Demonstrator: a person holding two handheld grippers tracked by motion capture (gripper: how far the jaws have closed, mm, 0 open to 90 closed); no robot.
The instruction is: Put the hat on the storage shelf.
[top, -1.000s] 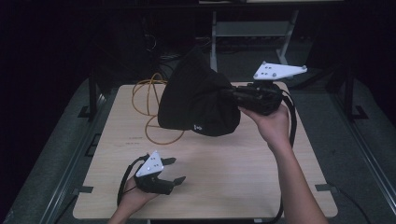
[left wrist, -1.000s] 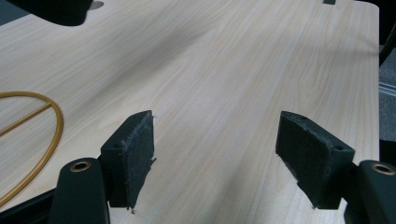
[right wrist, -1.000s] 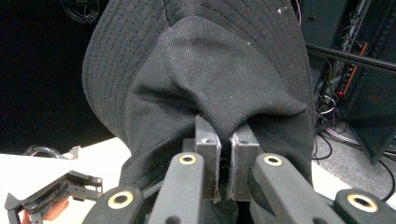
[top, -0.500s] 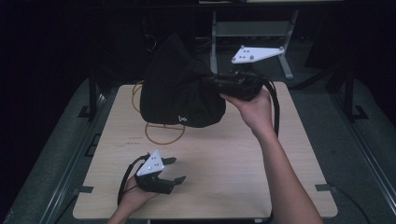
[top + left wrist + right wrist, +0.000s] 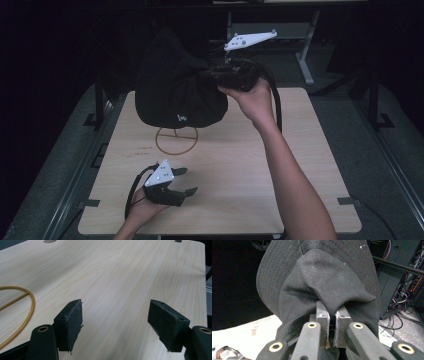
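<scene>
The person's right hand holds the right gripper up over the far part of the wooden table, its jaws clamped tight on a fold of a black hat. The hat hangs off the gripper clear of the tabletop (a small white mark shows low on its side), drooping over the far left part of the table. From the right gripper view the cloth bunches over the nearly closed jaws. Below the hat, a yellow wire ring lies flat on the wood. Near the front edge the left gripper rests low in the left hand, jaws spread wide, gripping nothing.
</scene>
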